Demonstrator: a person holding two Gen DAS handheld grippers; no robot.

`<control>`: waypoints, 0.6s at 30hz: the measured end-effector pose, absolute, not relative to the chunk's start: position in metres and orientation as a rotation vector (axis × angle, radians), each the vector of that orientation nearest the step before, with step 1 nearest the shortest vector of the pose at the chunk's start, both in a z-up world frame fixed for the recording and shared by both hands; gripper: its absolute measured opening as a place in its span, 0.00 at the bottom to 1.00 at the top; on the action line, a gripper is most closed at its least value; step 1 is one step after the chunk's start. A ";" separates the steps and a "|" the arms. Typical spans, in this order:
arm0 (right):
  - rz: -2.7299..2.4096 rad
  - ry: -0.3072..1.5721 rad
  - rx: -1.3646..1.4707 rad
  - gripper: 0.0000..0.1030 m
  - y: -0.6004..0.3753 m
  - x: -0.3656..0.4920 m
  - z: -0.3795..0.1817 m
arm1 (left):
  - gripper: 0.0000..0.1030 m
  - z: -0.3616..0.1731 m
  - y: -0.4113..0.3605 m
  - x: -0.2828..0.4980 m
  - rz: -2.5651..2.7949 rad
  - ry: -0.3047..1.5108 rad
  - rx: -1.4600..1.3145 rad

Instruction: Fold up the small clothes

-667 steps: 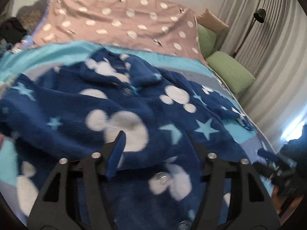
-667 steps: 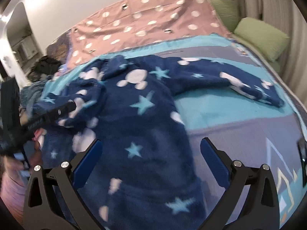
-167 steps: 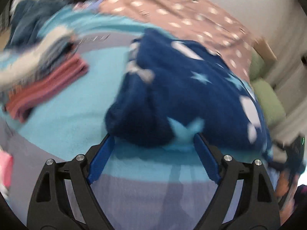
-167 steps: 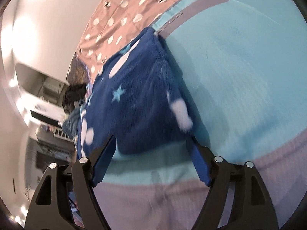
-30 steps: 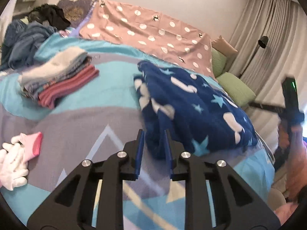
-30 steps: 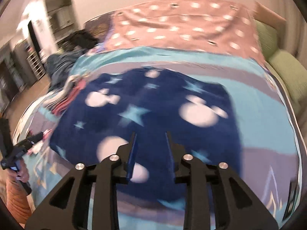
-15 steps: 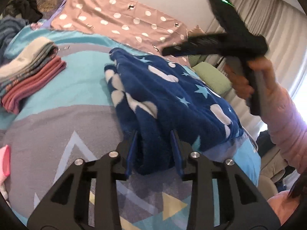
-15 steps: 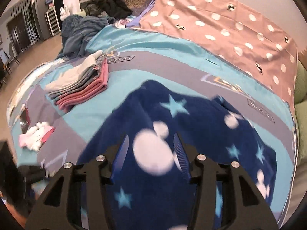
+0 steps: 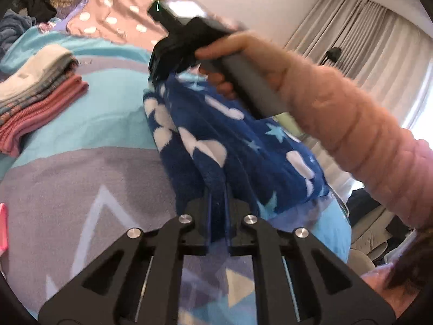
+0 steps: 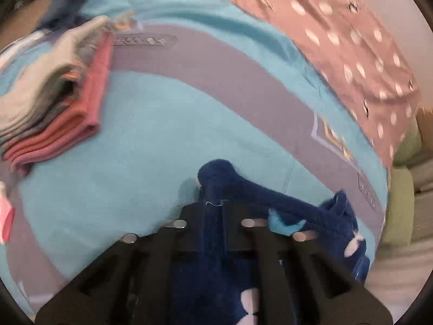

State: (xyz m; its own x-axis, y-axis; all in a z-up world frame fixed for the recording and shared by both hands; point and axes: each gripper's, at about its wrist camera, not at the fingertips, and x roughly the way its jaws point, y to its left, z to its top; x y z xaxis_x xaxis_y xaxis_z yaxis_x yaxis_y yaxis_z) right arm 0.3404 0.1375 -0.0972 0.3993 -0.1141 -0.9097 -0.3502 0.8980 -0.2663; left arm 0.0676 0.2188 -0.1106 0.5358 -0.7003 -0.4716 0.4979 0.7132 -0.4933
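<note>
While both grippers are pinching the blue fleece top [image 9: 243,146], it could slip out or bunch up, because the cloth is thick and fluffy. The left gripper [image 9: 217,203] is squeezing its near corner, closest to the bed's front edge. The right gripper [image 10: 213,211] is squeezing its far corner, having just clamped shut. The top is lying folded on the blue and grey bedspread [image 9: 81,184], with white shapes and stars showing.

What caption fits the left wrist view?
Left tool pinches the folded blue fleece at its near corner; right hand grips its far corner.
</note>
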 end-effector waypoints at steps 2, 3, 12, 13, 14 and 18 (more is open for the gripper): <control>0.210 1.126 -0.369 0.08 0.137 0.341 -0.088 | 0.06 -0.117 0.225 0.058 -0.714 0.719 -0.287; 0.238 1.112 -0.358 0.08 0.140 0.339 -0.087 | 0.06 -0.122 0.228 0.056 -0.713 0.737 -0.292; 0.331 1.071 -0.369 0.40 0.133 0.328 -0.092 | 0.10 -0.129 0.232 0.053 -0.702 0.773 -0.314; 0.328 1.040 -0.358 0.41 0.128 0.321 -0.083 | 0.10 -0.127 0.233 0.051 -0.699 0.765 -0.315; 0.331 1.000 -0.348 0.43 0.122 0.310 -0.071 | 0.14 -0.126 0.235 0.049 -0.691 0.756 -0.315; 0.411 0.899 -0.333 0.51 0.093 0.248 -0.036 | 0.32 -0.122 0.248 0.042 -0.630 0.730 -0.321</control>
State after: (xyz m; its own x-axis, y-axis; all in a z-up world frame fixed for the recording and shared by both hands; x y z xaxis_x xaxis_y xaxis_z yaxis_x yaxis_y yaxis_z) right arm 0.2479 0.0927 -0.0363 0.5546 0.2037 -0.8068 -0.4768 0.8724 -0.1075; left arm 0.0418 0.2478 -0.1220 0.5739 -0.6347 -0.5175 0.4196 0.7706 -0.4797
